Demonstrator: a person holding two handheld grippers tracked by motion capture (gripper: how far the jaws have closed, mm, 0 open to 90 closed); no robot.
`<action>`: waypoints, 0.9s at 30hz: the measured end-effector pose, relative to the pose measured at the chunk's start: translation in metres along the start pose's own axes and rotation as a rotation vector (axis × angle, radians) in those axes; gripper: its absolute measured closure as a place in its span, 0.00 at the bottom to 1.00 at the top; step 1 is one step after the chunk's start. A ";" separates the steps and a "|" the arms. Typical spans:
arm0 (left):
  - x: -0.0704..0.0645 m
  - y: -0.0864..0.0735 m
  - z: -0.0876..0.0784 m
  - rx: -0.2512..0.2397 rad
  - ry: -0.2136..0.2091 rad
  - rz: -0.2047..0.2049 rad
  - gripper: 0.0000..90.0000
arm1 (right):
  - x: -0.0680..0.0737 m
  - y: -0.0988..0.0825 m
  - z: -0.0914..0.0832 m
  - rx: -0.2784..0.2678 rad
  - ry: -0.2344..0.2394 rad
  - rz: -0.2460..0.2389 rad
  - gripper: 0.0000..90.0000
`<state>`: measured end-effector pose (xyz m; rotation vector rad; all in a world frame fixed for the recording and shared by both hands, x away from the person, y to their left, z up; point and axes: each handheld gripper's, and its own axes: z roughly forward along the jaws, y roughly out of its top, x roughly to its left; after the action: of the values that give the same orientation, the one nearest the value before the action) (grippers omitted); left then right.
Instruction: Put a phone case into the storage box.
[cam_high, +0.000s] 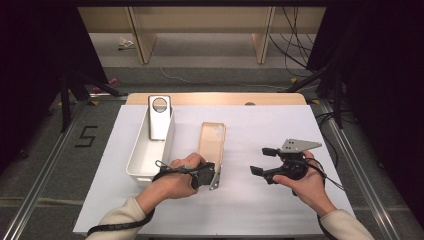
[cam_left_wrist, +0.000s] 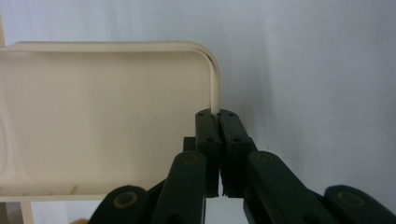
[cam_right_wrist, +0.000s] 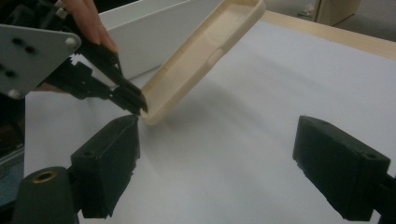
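Note:
A cream phone case (cam_high: 212, 137) lies lengthwise at the middle of the white sheet, hollow side up. My left gripper (cam_high: 210, 164) is shut on the rim at its near end. In the left gripper view the jaws (cam_left_wrist: 216, 116) pinch the thin rim at a rounded corner of the case (cam_left_wrist: 102, 116). The right gripper view shows the case (cam_right_wrist: 205, 51) tilted, lifted off the sheet at the left gripper (cam_right_wrist: 140, 105), with a shadow under it. My right gripper (cam_high: 260, 160) hovers to the right, open, with nothing between its jaws (cam_right_wrist: 215, 140).
A white bin (cam_high: 134, 167) stands at the left of the sheet, and a silver case with a round hole (cam_high: 160, 117) leans upright at its far end. The bin's wall (cam_right_wrist: 140, 28) rises just behind the cream case. Bare white sheet (cam_high: 260, 125) spreads to the right.

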<state>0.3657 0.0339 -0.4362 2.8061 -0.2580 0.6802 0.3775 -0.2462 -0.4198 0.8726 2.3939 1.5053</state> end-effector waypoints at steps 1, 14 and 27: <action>0.000 0.002 -0.001 -0.002 0.006 0.015 0.97 | -0.001 0.001 0.003 0.001 0.000 0.006 0.18; -0.008 0.019 -0.007 -0.030 -0.009 0.048 0.97 | -0.015 0.023 0.038 -0.015 -0.007 0.075 0.19; -0.013 0.029 -0.007 -0.051 -0.011 0.075 0.97 | -0.026 0.031 0.061 -0.009 0.010 0.169 0.26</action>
<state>0.3449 0.0096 -0.4310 2.7646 -0.3783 0.6644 0.4374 -0.2046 -0.4259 1.0922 2.3697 1.5806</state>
